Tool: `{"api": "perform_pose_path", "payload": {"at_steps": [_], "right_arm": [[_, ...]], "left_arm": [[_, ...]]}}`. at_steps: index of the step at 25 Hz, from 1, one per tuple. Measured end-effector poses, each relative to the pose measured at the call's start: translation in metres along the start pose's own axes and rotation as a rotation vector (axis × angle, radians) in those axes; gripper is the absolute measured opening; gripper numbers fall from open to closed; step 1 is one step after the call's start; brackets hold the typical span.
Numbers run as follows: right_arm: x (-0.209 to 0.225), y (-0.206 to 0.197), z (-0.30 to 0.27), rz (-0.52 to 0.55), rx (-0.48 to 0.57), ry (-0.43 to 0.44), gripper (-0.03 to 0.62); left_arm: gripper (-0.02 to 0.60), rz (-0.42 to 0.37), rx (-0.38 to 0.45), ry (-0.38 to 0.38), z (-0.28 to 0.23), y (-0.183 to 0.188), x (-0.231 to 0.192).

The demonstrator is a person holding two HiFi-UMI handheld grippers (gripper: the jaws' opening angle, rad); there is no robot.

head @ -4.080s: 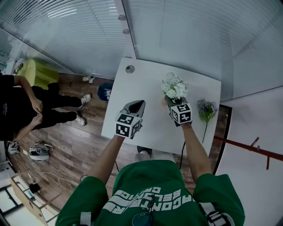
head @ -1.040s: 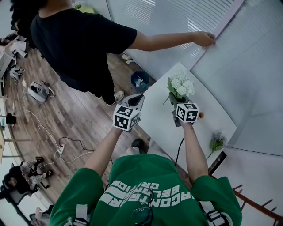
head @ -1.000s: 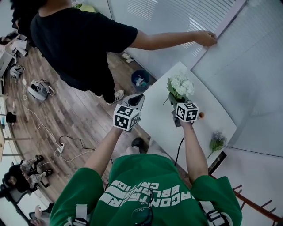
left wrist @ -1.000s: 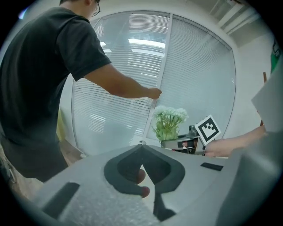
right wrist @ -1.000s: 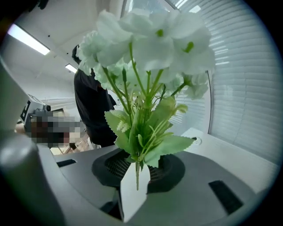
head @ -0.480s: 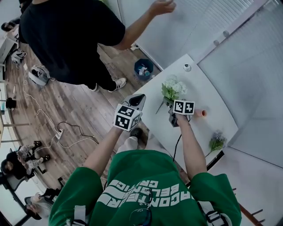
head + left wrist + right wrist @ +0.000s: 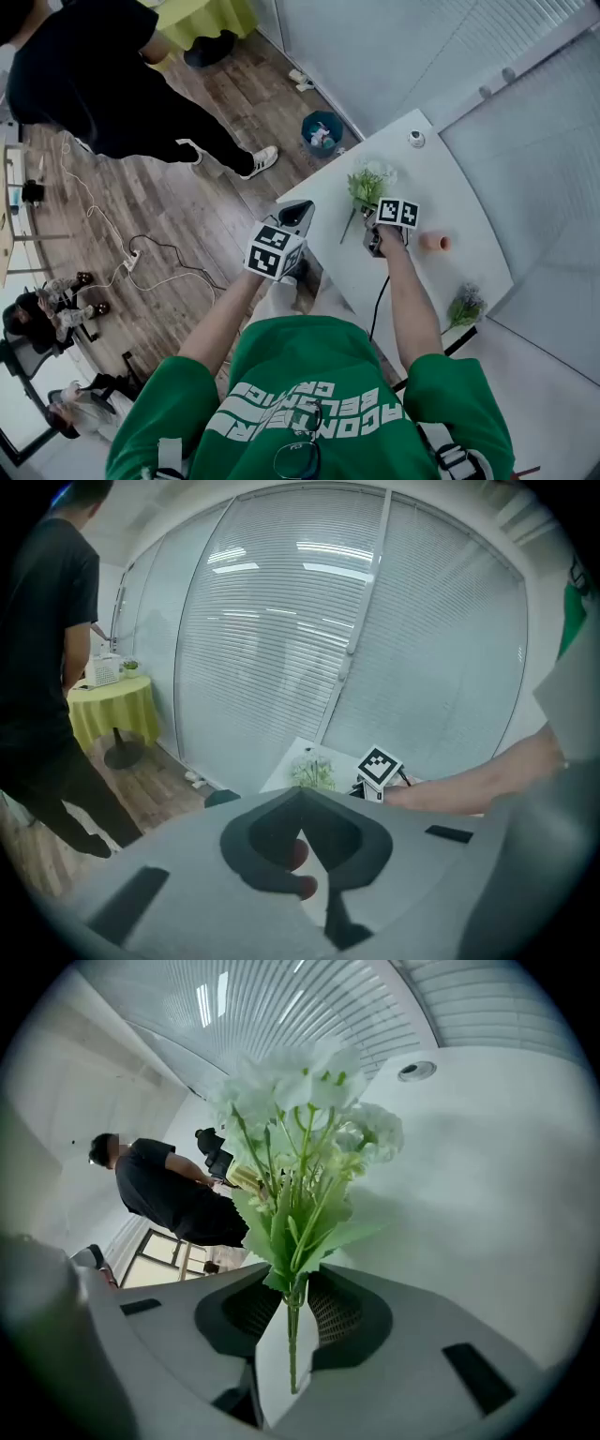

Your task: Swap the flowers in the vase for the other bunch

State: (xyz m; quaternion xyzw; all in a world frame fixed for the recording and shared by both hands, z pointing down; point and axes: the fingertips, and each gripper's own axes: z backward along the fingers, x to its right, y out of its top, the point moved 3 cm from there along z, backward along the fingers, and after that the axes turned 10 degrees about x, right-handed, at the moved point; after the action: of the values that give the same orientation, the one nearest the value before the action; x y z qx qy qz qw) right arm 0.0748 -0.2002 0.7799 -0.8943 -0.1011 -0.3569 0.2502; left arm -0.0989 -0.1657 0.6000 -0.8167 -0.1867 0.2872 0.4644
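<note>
My right gripper [image 7: 371,223] is shut on the stem of the white flower bunch [image 7: 368,183] and holds it low over the white table [image 7: 441,187], near its left edge. In the right gripper view the thin green stem [image 7: 292,1321] runs between the jaws of that gripper [image 7: 292,1283], with the blooms [image 7: 300,1101] fanning out ahead. A small orange vase [image 7: 434,243] stands just right of that hand with no flowers in it. The purple bunch [image 7: 466,307] lies at the table's near right edge. My left gripper [image 7: 300,208] hovers off the table's left side, shut on nothing [image 7: 302,803].
A person in black [image 7: 84,84] stands on the wood floor at upper left. A blue waste bin [image 7: 322,131] sits by the table's far corner, and cables [image 7: 141,262] trail over the floor. A round grommet [image 7: 416,139] is set in the tabletop. Blinds and glass walls close off the back.
The white bunch, at the vase four seconds ago, is out of it and has sunk toward the table as my right gripper rolled. The person in black has stepped away.
</note>
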Motion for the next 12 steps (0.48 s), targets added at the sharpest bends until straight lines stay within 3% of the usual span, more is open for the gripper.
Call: {"api": "perform_pose_path", "payload": {"at_steps": [12], "right_arm": [[0.022,-0.008,-0.023,-0.115,-0.004,0.013,0.091]], "left_arm": [[0.003,0.028,-0.014,0.046,0.001,-0.018,-0.012]]}}
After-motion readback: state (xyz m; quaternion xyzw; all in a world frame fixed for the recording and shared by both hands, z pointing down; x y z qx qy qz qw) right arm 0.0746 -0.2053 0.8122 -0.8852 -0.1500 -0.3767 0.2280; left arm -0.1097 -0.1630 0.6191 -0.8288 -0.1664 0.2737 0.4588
